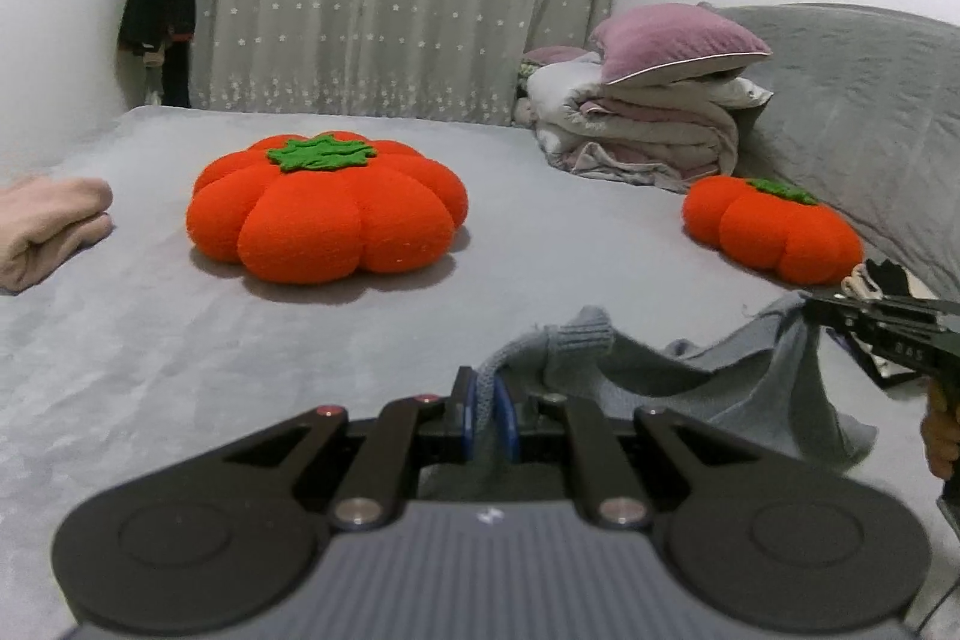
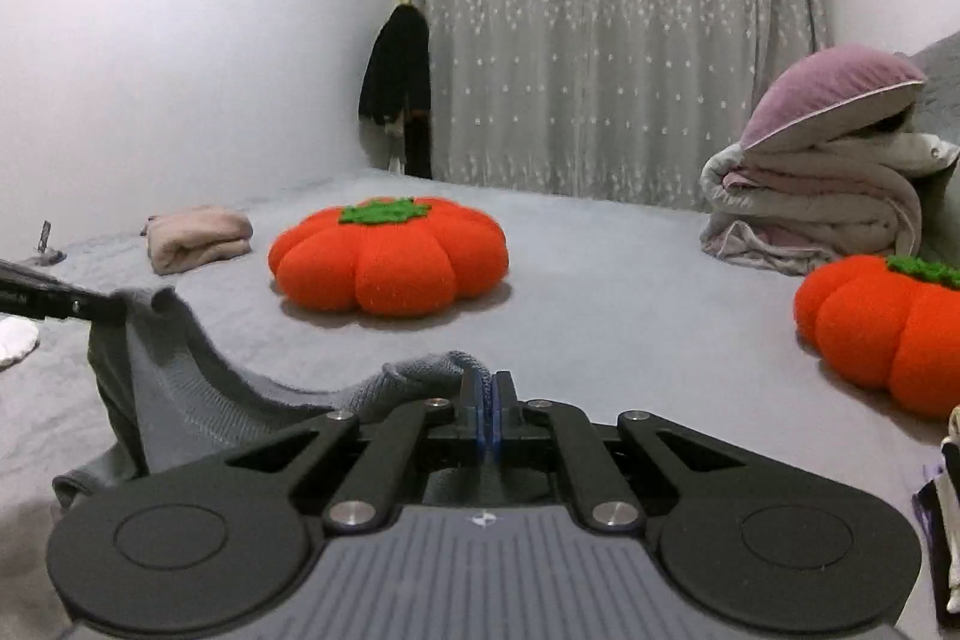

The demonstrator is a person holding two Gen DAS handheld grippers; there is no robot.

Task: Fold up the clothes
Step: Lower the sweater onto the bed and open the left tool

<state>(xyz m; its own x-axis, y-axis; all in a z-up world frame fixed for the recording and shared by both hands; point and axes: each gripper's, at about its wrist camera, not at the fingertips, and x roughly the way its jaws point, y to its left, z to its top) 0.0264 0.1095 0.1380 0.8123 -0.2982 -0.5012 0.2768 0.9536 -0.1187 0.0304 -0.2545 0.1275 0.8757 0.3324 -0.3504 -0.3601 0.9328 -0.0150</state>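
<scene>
Grey-blue knit garment (image 1: pixel 750 376) — a sweater by the look of it — hangs slung between the two grippers, low in both frames, above the pale grey bed sheet (image 1: pixel 150 340).

Left gripper (image 1: pixel 487 418): blue pads closed down on a bunched ribbed edge of the knit, bottom centre of the left wrist view. Cloth fills the small gap between the pads. Same gripper shows at the left edge of the right wrist view, clamped on a raised corner of the knit.

Right gripper (image 2: pixel 489 415): pads pinched nearly together on a thin edge of the same garment, bottom centre of its own view. In the left wrist view it enters from the right edge, with the fabric draping down from its tip; part of a hand (image 1: pixel 942 436) is visible just below it.

Rest of the scene:
- large orange pumpkin cushion (image 1: pixel 327 208) mid-frame on the bed
- smaller pumpkin cushion (image 1: pixel 774 229) to the right
- folded beige garment (image 2: pixel 198 238) left of the large cushion
- stacked bedding (image 2: pixel 822 214) with a purple pillow (image 2: pixel 834 94) on top, upper right
- star-print curtain (image 2: pixel 600 28) behind — dark clothing (image 2: pixel 399 82) hanging beside it
</scene>
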